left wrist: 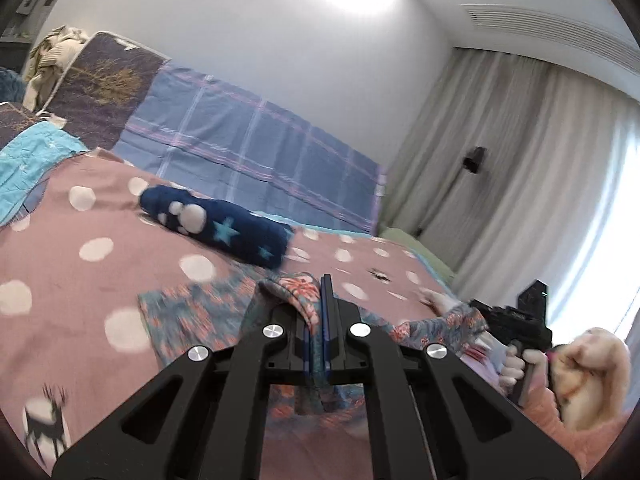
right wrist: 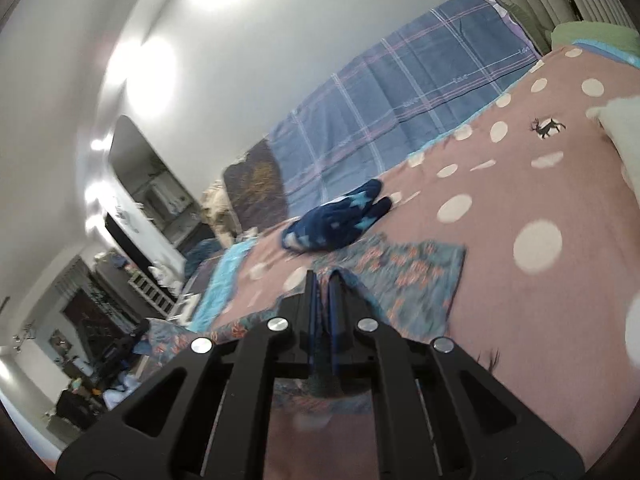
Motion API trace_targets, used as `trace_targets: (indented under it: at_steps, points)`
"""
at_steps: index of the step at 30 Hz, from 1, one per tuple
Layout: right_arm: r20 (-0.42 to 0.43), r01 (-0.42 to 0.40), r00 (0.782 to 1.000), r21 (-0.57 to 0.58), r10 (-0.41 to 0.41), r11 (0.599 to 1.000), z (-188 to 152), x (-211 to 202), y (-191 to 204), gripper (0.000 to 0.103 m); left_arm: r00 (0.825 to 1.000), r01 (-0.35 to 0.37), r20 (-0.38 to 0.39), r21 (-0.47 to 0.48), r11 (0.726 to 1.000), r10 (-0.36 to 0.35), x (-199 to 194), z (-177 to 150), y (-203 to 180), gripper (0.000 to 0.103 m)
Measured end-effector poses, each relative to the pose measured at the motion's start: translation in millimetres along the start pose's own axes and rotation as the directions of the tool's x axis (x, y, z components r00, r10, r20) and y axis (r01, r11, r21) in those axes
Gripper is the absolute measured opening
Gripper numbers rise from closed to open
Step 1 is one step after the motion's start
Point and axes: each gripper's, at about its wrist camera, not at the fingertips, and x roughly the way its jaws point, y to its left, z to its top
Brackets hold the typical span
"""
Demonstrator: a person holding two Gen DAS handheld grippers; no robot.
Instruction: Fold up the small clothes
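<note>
Across the bed (left wrist: pixel 100 280), the pink spotted cover fills most of my view, its white dots smeared by blur. Behind it, at twelve o'clock in the left wrist view, a blue checked sheet (left wrist: pixel 256 148) stands against the white wall, with pale curtains (left wrist: pixel 520 168) off at two o'clock.

On the cover lies the floral garment (left wrist: pixel 192 312), teal with coral flowers, spread flat at nine o'clock from my left hand-held gripper (left wrist: pixel 318 312) and running up into it. That gripper's fingers are pinched almost together on a bunched fold of the fabric, which hangs out below them. In the right wrist view the same garment (right wrist: pixel 416 272) lies at one o'clock, and my right hand-held gripper (right wrist: pixel 322 300) is likewise closed down on an edge of it, cloth showing between the blue pads.

Just beyond the garment, at eleven o'clock in the left view, a rolled navy sock (left wrist: pixel 224 228) with pale stars and a white paw print rests on the cover, apart from the floral cloth.
</note>
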Motion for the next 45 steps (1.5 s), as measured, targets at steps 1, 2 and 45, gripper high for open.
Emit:
trace_targets:
  at_steps: [1, 2, 45]
  points:
    - [-0.013, 0.024, 1.0, 0.001, -0.024, 1.0, 7.5, 19.8, -6.5, 0.005, 1.0, -0.024, -0.007, -0.011, 1.0, 0.024, 16.2, 6.6, 10.2, 0.004]
    - [-0.023, 0.042, 0.999, -0.001, -0.042, 0.999, 11.4, 32.7, -11.1, 0.005, 0.999, -0.049, -0.016, -0.016, 0.999, 0.048, 31.5, 10.8, 19.5, 0.004]
    - [-0.201, 0.326, 0.882, -0.391, -0.426, 0.861, 35.9, 221.8, -86.7, 0.063, 0.734, -0.525, -0.108, 0.535, 0.662, 0.67, 212.7, -4.7, 92.8, 0.063]
